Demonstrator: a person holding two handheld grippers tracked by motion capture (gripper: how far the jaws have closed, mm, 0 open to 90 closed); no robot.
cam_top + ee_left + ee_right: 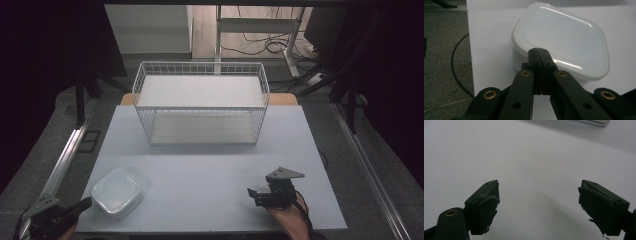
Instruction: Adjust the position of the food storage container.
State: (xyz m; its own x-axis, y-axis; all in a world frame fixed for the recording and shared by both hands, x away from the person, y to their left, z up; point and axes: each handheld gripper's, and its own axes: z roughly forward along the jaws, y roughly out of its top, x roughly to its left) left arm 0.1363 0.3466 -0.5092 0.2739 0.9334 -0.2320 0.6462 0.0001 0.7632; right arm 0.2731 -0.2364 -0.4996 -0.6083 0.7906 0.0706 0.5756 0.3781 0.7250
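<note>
Dim overall, dark edges in high view, bench (210, 170) lit softly from above. Glare streaks on the white container lid (564, 37) just ahead of the left gripper (539, 51). Soft shadow between the right gripper (539, 202) jaws. Near jaw parts slightly blurred, mild noise.

White plastic container (116, 190), rounded-square, lid on, upright, at the near left corner of the table (210, 165). White wire basket (201, 102), open-topped, upright at the far middle edge.
</note>
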